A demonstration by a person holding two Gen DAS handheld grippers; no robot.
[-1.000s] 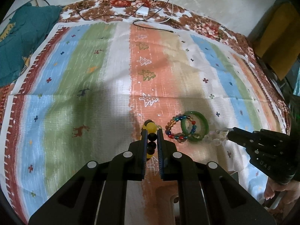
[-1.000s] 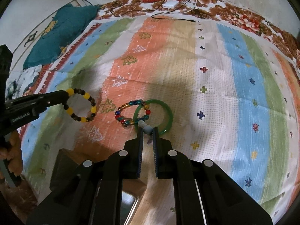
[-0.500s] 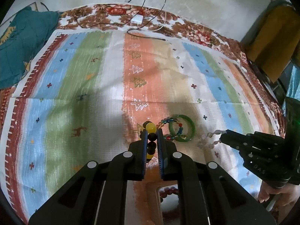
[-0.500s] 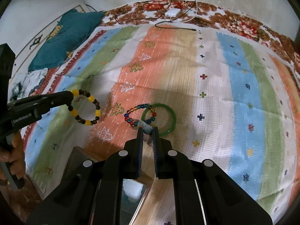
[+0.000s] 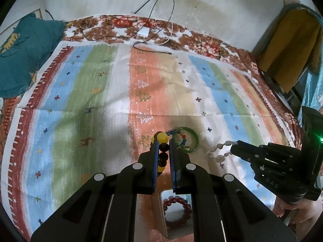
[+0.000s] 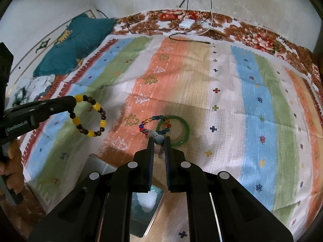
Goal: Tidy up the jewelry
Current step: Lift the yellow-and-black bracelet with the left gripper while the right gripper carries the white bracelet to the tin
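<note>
My left gripper [image 5: 162, 141] is shut on a yellow and dark bead bracelet [image 5: 163, 152], held above the striped cloth; the bracelet also shows in the right wrist view [image 6: 88, 119]. My right gripper [image 6: 159, 140] is shut on a pale white bead bracelet [image 6: 157, 138], which hangs from it in the left wrist view [image 5: 219, 151]. A green bangle [image 6: 174, 130] and a multicoloured bead bracelet [image 6: 154, 125] lie overlapping on the cloth just beyond both grippers. A box [image 5: 175, 207] below the left gripper holds a dark red bead bracelet [image 5: 176, 210].
The striped cloth [image 5: 101, 100] covers a floral bedspread [image 5: 201, 44]. A white charger with cables [image 5: 143, 32] lies at the far edge. A teal pillow [image 5: 22, 54] is at the far left. A yellow cloth [image 5: 290, 48] hangs at the right.
Both grippers have lifted and pulled back with their bracelets. The white bracelet has come off the cloth. The box with the red bracelet has come into view below.
</note>
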